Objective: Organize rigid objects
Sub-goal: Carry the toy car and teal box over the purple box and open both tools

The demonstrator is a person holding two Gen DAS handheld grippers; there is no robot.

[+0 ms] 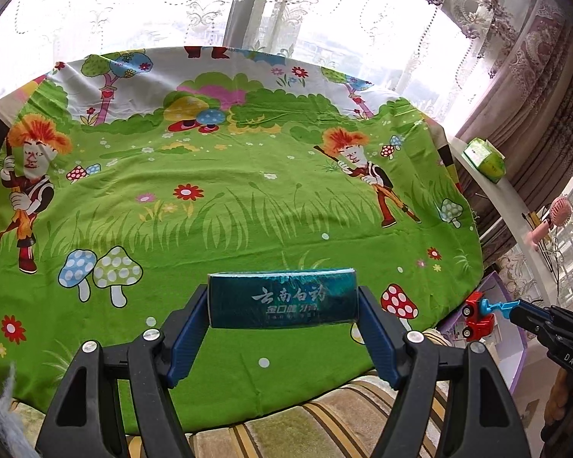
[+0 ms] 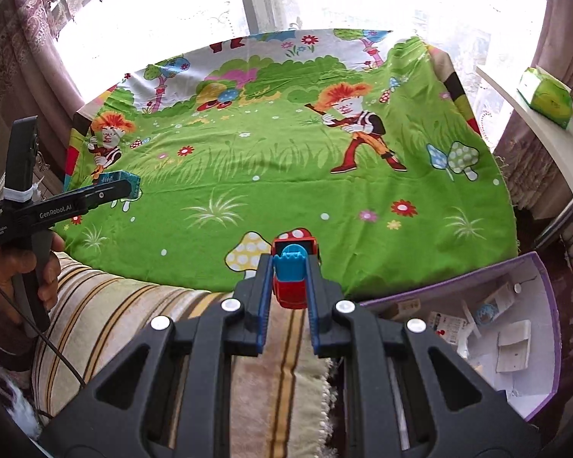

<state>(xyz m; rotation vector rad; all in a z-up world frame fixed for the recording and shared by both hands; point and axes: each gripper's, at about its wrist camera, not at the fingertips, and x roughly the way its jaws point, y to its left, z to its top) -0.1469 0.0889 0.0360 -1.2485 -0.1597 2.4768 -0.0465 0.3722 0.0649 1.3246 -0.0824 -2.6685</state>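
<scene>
While my own jaws fill the lower part of both views, much of the striped blanket (image 2: 141, 316) beneath them is hidden. My left hand-held gripper (image 1: 284, 318) is clenched on a teal box (image 1: 282, 299), gripped by its two ends and held above the near edge of the cartoon-print cloth (image 1: 229, 198) that covers the surface. White lettering on the box is partly lost in glare. My right hand-held gripper (image 2: 288, 288) is clamped tight on a red and blue toy truck (image 2: 292, 274), also in the air at the cloth's near edge; its lower half is hidden between the fingers.

The purple-edged box (image 2: 546, 297) on the right holds white cartons and papers, too small and cut off to name. The left view catches only its corner.

Only the right view shows my left hand (image 2: 23, 271) on the grip. Only the left view shows a pink fan (image 1: 559, 210). A green tissue pack (image 2: 546, 97) sits on the white shelf (image 2: 554, 141).
</scene>
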